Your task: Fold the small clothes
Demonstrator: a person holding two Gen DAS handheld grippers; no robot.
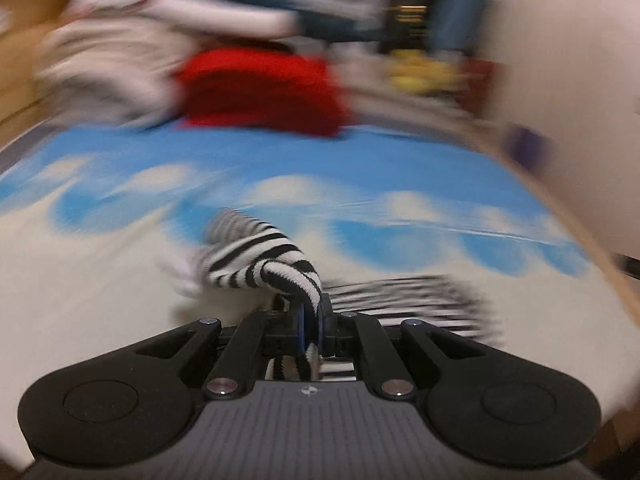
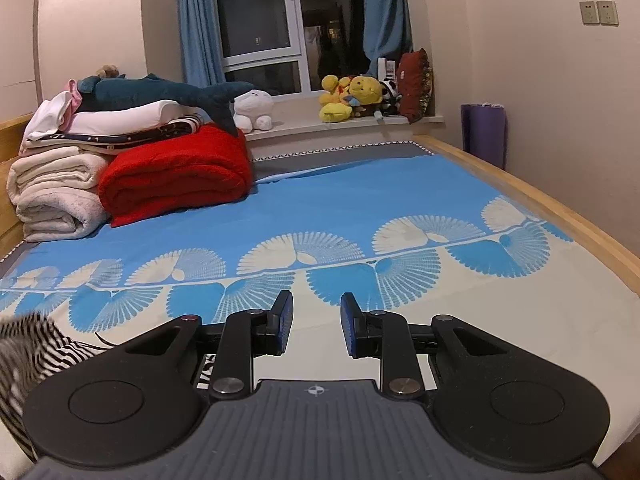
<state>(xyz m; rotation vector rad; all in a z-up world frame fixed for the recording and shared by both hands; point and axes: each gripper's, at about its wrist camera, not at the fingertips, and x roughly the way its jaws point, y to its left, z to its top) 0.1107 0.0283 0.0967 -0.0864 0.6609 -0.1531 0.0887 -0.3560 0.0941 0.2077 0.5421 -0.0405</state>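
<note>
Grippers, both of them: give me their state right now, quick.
Left gripper: closed on the striped garment.
Right gripper: open, nothing between its fingers.

A bed [image 2: 552, 216] with a wooden frame fills the room, under a blue-and-cream sheet [image 2: 360, 208]; cream walls [image 2: 540, 60] on both sides; a dark window [image 2: 256, 12] behind — blue curtains [image 2: 196, 20] flank it, a lamp's reflection in the glass.

striped garment [image 1: 256, 256] | black-white | bunched, lifted, rest trailing on bed
</note>
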